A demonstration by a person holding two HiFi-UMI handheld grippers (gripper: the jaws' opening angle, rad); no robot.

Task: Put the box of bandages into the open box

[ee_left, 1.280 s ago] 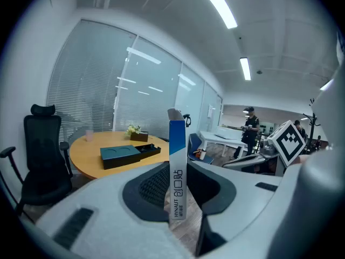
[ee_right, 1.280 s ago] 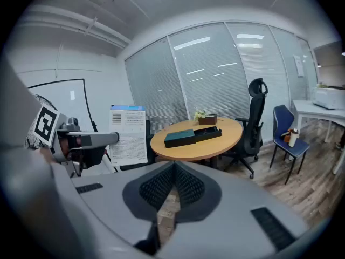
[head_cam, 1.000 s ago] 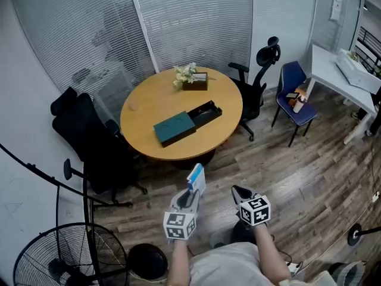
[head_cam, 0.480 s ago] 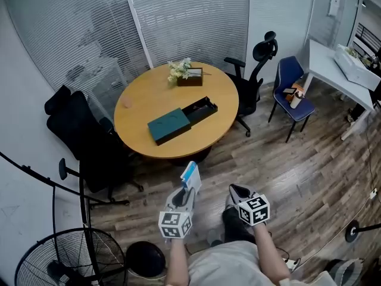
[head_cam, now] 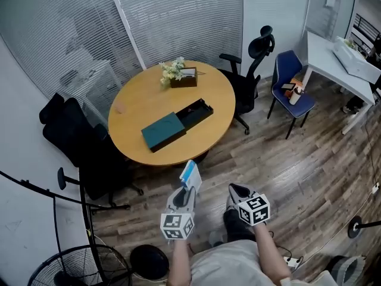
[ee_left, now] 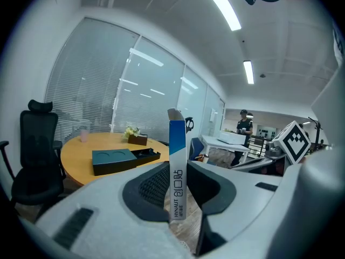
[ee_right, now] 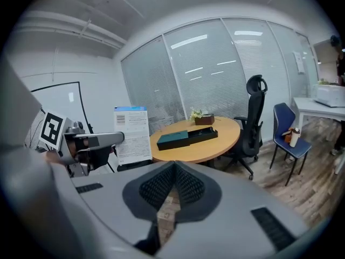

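Observation:
My left gripper (head_cam: pixel 189 192) is shut on the box of bandages (head_cam: pixel 191 176), a thin white and blue carton standing upright between the pads (ee_left: pixel 176 190). In the right gripper view the same carton (ee_right: pixel 132 135) shows its printed back at the left. The open box (head_cam: pixel 174 124) lies on the round wooden table (head_cam: pixel 143 100) ahead, its teal lid slid to the left and the black tray (head_cam: pixel 195 111) bare at the right. My right gripper (head_cam: pixel 236 190) is held beside the left one over the floor, its jaws meeting at the tips with nothing in them (ee_right: pixel 173 169).
A flower arrangement in a brown holder (head_cam: pixel 177 74) stands at the table's far edge. Black office chairs (head_cam: pixel 74 137) (head_cam: pixel 253 70) flank the table and a blue chair (head_cam: pixel 290 83) stands to the right. A white desk (head_cam: pixel 339 70) fills the far right, a fan (head_cam: pixel 77 270) the near left.
The view has swung so the table sits further left and lower in the picture. Both grippers hold the same pose, the carton still gripped.

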